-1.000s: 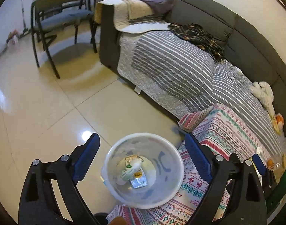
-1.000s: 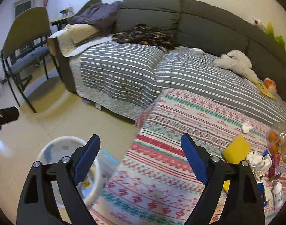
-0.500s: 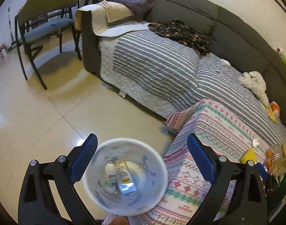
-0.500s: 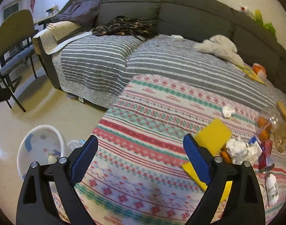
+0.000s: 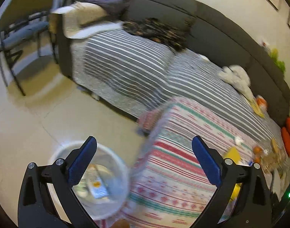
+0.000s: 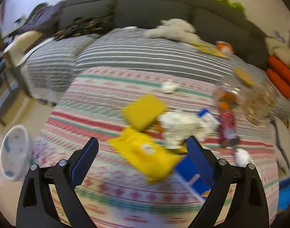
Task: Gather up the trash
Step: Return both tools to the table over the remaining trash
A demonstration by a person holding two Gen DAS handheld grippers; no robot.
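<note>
A white trash bin (image 5: 124,167) stands on the floor beside the patterned tablecloth (image 5: 173,171), with a packet (image 5: 97,188) and other scraps inside. My left gripper (image 5: 144,140) hovers over the bin's right rim and the table's edge; its jaws are opening with nothing between them. My right gripper (image 6: 142,139) is open and empty above a yellow bag (image 6: 146,155). Around it lie a yellow block (image 6: 145,112), crumpled white paper (image 6: 179,125), a blue carton (image 6: 190,176), a red wrapper (image 6: 227,125) and a small tissue (image 6: 168,87). The bin (image 6: 15,148) shows far left. Both views are blurred.
A grey sofa (image 5: 211,28) with a striped blanket (image 5: 126,62) runs behind the table. A chair (image 5: 21,32) stands on the tiled floor at the left. A clear bag of oranges (image 6: 226,95), a white plush (image 6: 175,30) and orange cushions (image 6: 280,76) lie at the right.
Both views have swung right. The bin slid to the lower left in each. The trash pile on the cloth has come under the right gripper. The left jaws stand slightly wider.
</note>
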